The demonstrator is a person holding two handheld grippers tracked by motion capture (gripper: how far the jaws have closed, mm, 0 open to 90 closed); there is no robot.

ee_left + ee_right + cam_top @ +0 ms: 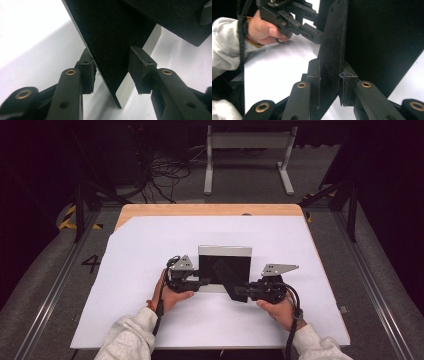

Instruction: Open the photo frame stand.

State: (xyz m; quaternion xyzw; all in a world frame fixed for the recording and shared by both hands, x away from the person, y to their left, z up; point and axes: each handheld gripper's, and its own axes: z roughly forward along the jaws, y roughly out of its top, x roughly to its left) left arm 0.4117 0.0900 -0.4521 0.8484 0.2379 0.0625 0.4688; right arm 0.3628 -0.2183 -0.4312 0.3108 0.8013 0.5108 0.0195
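So there's a picture frame (224,266) lying black-back-up in the middle of the white sheet (130,250) on the table. The right gripper (239,293) is pinching the frame's black stand flap (226,277) (both pads squeezed on it). The left gripper (206,281) sits at the frame's left near corner, one pad touching, the other just off it.

A single dark numeral "4" (91,263) is painted on the grey carpeted floor (45,285), just to the left of the white-covered wooden desk (150,245) as the high view shows it. Yellow-and-black striped hazard tape (67,217) lies on that floor farther back on the same side; it carries no lettering.
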